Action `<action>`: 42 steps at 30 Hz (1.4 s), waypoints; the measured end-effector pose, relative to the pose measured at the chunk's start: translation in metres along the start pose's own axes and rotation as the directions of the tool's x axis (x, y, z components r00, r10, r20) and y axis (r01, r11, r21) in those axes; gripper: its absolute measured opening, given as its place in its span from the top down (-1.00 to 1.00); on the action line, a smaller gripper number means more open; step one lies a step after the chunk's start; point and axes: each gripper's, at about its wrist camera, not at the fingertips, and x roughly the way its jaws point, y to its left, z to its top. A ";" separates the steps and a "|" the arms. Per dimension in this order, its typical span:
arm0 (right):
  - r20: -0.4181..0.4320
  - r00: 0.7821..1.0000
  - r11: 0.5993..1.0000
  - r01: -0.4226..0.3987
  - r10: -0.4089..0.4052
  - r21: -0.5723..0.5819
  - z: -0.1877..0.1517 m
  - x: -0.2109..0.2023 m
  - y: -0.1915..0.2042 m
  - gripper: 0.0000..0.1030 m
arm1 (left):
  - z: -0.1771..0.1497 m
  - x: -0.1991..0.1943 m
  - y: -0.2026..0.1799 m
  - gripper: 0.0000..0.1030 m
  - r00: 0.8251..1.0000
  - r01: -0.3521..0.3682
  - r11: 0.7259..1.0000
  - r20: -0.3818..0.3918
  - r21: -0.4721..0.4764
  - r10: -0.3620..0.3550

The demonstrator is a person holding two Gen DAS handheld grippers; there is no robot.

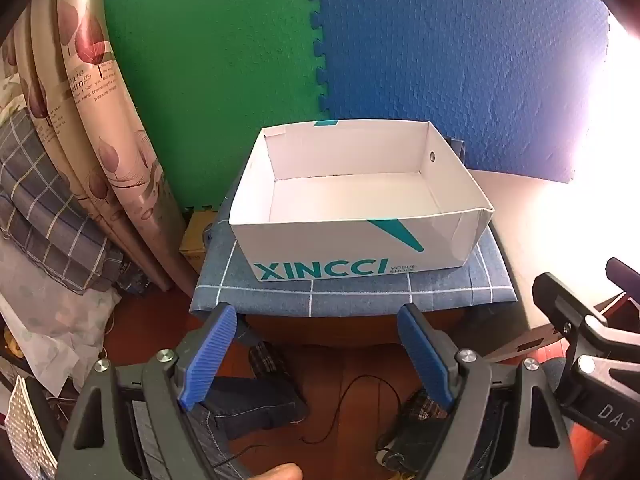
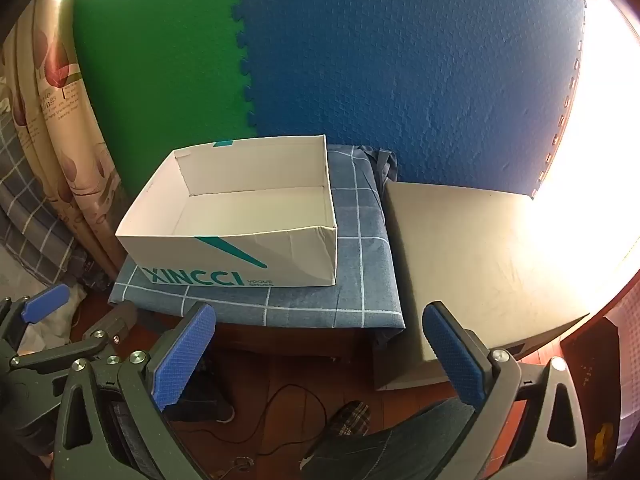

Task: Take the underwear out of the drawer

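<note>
A white open box marked XINCCI [image 1: 340,268] stands on a blue checked cloth [image 1: 360,300] over a low stand; it also shows in the right wrist view [image 2: 240,256]. I see nothing inside the box. No underwear is in view. My left gripper [image 1: 318,316] is open and empty, in front of and below the box. My right gripper [image 2: 320,316] is open and empty, in front of the cloth's right part. The right gripper's body shows at the right edge of the left wrist view [image 1: 580,340]; one left finger [image 2: 44,304] shows at the left of the right wrist view.
Green [image 1: 208,80] and blue foam mats [image 1: 460,60] stand behind the box. A grey table [image 2: 480,260] stands right of the cloth. A curtain [image 1: 100,140] and folded bedding [image 1: 40,208] are at left. Legs, slippers and a cable [image 2: 280,408] are on the floor below.
</note>
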 end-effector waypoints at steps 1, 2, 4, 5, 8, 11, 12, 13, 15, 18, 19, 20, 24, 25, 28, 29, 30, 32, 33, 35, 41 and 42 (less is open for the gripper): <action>0.008 1.000 1.000 0.001 -0.001 0.001 0.000 0.000 0.000 -1.00 | 0.000 0.001 -0.001 -0.65 1.000 0.003 1.000 -0.012 -0.002 -0.003; 0.005 1.000 1.000 -0.002 0.002 0.000 0.000 0.000 0.000 -1.00 | 0.001 0.003 -0.002 -0.65 1.000 0.008 1.000 -0.019 -0.008 -0.008; 0.001 1.000 1.000 -0.002 0.002 -0.002 -0.001 0.000 0.000 -1.00 | 0.001 0.005 0.002 -0.65 0.999 0.025 0.999 -0.023 -0.025 -0.025; 0.001 1.000 1.000 -0.003 0.003 -0.004 -0.001 0.000 0.000 -1.00 | -0.003 0.002 0.000 -0.65 1.000 0.021 1.000 -0.006 -0.023 -0.021; -0.003 1.000 1.000 -0.002 0.002 -0.006 -0.001 0.001 0.001 -1.00 | -0.005 0.003 0.008 -0.65 0.999 0.035 0.999 -0.015 -0.033 -0.035; -0.005 1.000 1.000 -0.010 0.010 -0.003 0.002 -0.003 -0.008 -1.00 | -0.002 0.006 0.009 -0.65 0.999 0.036 0.999 -0.028 -0.034 -0.037; -0.006 1.000 1.000 -0.011 0.011 -0.003 0.002 -0.004 -0.008 -1.00 | -0.002 0.007 0.010 -0.65 0.999 0.038 0.999 -0.031 -0.037 -0.039; -0.008 1.000 1.000 -0.010 0.010 -0.002 0.002 0.000 -0.006 -1.00 | -0.003 0.007 0.010 -0.65 0.999 0.042 0.998 -0.033 -0.039 -0.043; -0.010 1.000 1.000 -0.013 0.013 0.002 0.004 0.001 -0.007 -1.00 | -0.003 0.007 0.010 -0.65 0.998 0.044 0.998 -0.033 -0.038 -0.045; -0.006 1.000 1.000 -0.004 0.004 0.006 -0.003 0.003 -0.001 -1.00 | -0.003 0.007 0.009 -0.65 0.999 0.041 0.999 -0.034 -0.033 -0.042; -0.006 1.000 1.000 -0.005 0.005 0.006 -0.003 0.004 -0.001 -1.00 | -0.004 0.008 0.009 -0.65 0.998 0.043 0.998 -0.035 -0.035 -0.044; -0.006 1.000 1.000 -0.007 0.007 0.007 -0.003 0.003 -0.001 -1.00 | -0.003 0.008 0.009 -0.65 0.998 0.044 0.998 -0.036 -0.035 -0.045; -0.005 1.000 1.000 -0.007 0.007 0.007 -0.004 0.003 0.000 -1.00 | -0.004 0.010 0.009 -0.65 0.998 0.045 0.998 -0.042 -0.037 -0.046; -0.006 1.000 1.000 -0.012 0.012 0.008 -0.004 0.003 0.000 -1.00 | -0.005 0.011 0.009 -0.65 0.998 0.046 0.998 -0.044 -0.038 -0.048; -0.006 1.000 1.000 -0.015 0.015 0.009 -0.005 0.004 0.000 -1.00 | -0.005 0.013 0.010 -0.65 0.998 0.045 0.998 -0.051 -0.040 -0.047; -0.009 1.000 1.000 -0.018 0.018 0.009 -0.005 0.004 -0.001 -1.00 | -0.005 0.013 0.009 -0.65 0.998 0.045 0.998 -0.052 -0.039 -0.047; -0.010 1.000 1.000 -0.020 0.020 0.009 -0.006 0.005 -0.001 -1.00 | -0.006 0.014 0.009 -0.65 0.997 0.046 0.998 -0.053 -0.039 -0.048; -0.011 1.000 1.000 -0.024 0.024 0.014 -0.007 0.005 -0.003 -1.00 | -0.007 0.013 0.008 -0.65 0.998 0.044 0.998 -0.052 -0.040 -0.046; -0.012 1.000 1.000 -0.025 0.025 0.014 -0.007 0.005 -0.003 -1.00 | -0.008 0.013 0.007 -0.65 0.998 0.042 0.998 -0.053 -0.039 -0.044; -0.013 1.000 1.000 -0.025 0.025 0.014 -0.007 0.005 -0.003 -1.00 | -0.008 0.014 0.006 -0.65 0.998 0.041 0.999 -0.054 -0.035 -0.043; -0.006 1.000 1.000 -0.024 0.024 0.020 -0.007 0.004 -0.004 -1.00 | -0.009 0.015 0.005 -0.65 0.998 0.043 0.999 -0.054 -0.029 -0.044; -0.005 1.000 0.999 -0.025 0.025 0.022 -0.007 0.004 -0.004 -1.00 | -0.009 0.015 0.005 -0.65 0.998 0.043 0.999 -0.054 -0.028 -0.044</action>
